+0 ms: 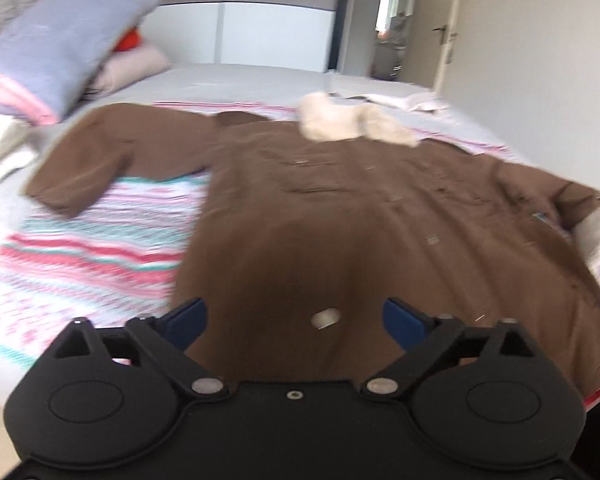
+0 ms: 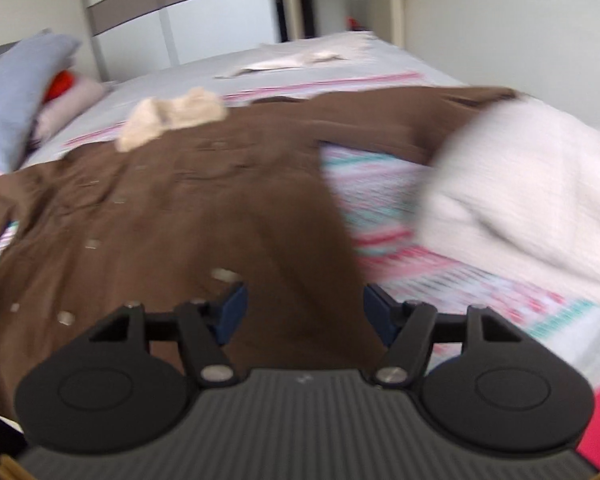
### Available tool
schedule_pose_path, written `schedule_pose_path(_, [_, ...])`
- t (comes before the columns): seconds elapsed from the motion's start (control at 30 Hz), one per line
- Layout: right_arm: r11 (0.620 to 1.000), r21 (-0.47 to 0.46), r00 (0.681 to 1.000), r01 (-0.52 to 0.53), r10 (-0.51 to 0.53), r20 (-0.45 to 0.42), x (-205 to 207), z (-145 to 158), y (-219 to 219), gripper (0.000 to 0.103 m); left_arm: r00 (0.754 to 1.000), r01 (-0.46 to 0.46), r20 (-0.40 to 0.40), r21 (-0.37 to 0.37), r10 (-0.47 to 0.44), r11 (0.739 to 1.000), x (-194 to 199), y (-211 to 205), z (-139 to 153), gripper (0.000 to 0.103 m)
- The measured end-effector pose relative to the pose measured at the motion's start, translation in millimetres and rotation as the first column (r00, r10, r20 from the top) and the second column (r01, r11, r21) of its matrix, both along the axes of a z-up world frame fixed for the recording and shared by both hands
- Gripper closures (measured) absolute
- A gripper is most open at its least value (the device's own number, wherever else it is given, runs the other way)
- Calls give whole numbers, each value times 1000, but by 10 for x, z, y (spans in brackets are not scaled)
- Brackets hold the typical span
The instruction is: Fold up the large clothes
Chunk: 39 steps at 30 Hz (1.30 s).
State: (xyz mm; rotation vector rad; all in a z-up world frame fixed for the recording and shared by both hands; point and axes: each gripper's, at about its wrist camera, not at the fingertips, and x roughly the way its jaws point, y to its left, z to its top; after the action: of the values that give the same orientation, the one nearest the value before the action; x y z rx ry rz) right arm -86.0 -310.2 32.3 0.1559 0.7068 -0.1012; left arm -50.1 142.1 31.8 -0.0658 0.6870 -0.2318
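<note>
Because the brown coat lies spread face up across the striped blanket on the bed, hem towards both hands and its cream fur collar at the far end, I'd say the trouble lies in where the next pinch lands. One sleeve is flung out over the stripes on the left, and the other runs under a heap of white fabric on the right, so a tug there could drag that pile along or leave the sleeve caught. A bite taken too deep might also gather the blanket with the cloth and spoil the fold. The left gripper stands wide apart above the hem, with nothing between its blue pads. The right gripper is parted less widely over the coat's edge, also empty, its pads clear of the fabric.
</note>
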Motion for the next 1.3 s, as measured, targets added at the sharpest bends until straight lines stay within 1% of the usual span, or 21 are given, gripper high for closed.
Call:
schedule_pose_path(0.1, [997,20,997,-77,77,3,388,27,338,36,1000,3,-23,14,-2,1000,253,-203,-85,4])
schedule_pose_path(0.23, [990,56,991,-131,130,20,808,71,707,24,998,-54,-18,39,54,998,487,-180,-100,3])
schedule_pose_path(0.37, [983,76,985,-170,168,31,1159,-27,890,13,988,-155,-7,33,155,987,680,184,-86,0])
schedule_pose_path(0.43, [979,75,982,-189,187,34,1335,-149,947,6,974,-226,-7,33,226,974,807,473,-93,0])
schedule_pose_path(0.5, [975,71,978,-210,209,23,1483,-326,970,4,955,-297,-4,23,297,955,945,839,-114,0])
schedule_pose_path(0.57, [978,58,978,-200,203,-40,1602,-503,982,4,928,-371,-2,-7,371,928,1078,1241,-159,0])
schedule_pose_path(0.6, [979,53,978,-196,199,-60,1644,-559,978,4,907,-420,-5,-36,420,907,1138,1455,-195,0])
schedule_pose_path(0.67, [977,55,977,-204,207,-53,1703,-582,970,4,848,-528,-20,-118,529,841,1230,1862,-307,0])
schedule_pose_path(0.7, [976,54,976,-209,212,-48,1735,-578,969,4,827,-559,-41,-170,561,812,1284,2061,-387,3])
schedule_pose_path(0.77, [976,49,976,-214,216,-39,1794,-565,976,4,803,-590,-85,-256,590,766,1400,2318,-538,3])
schedule_pose_path(0.83, [977,44,977,-208,210,-43,1854,-574,975,4,782,-610,-112,-337,613,717,1528,2518,-665,14])
schedule_pose_path(0.87, [978,41,978,-202,204,-47,1886,-591,979,4,776,-614,-122,-370,619,697,1590,2592,-739,15])
schedule_pose_path(0.93, [981,31,980,-193,194,-51,1921,-609,991,4,763,-622,-125,-407,634,669,1722,2688,-839,25])
schedule_pose_path(0.97, [981,27,980,-191,192,-52,1951,-620,1002,4,757,-623,-104,-413,645,664,1788,2721,-855,28])
schedule_pose_path(1.0, [981,24,980,-192,193,-50,1972,-629,1015,4,756,-620,-87,-414,649,666,1857,2736,-853,41])
schedule_pose_path(1.03, [981,24,980,-194,195,-44,1998,-638,1023,4,760,-617,-89,-409,644,672,1943,2735,-856,61])
schedule_pose_path(1.07, [981,23,980,-195,196,-38,2019,-646,1031,4,762,-621,-95,-389,641,681,2019,2723,-821,74])
schedule_pose_path(1.1, [981,21,980,-193,194,-35,2036,-653,1037,4,759,-631,-84,-341,646,697,2072,2697,-745,94])
schedule_pose_path(1.17, [981,16,981,-193,193,-34,2066,-669,1039,4,768,-621,-11,-262,641,739,2112,2648,-499,96])
schedule_pose_path(1.2, [981,15,981,-191,191,-33,2071,-672,1034,4,765,-619,36,-234,642,750,2115,2639,-348,96])
schedule_pose_path(1.3, [983,18,982,-184,185,-26,2071,-667,1005,4,735,-641,170,-144,657,754,2120,2756,162,97])
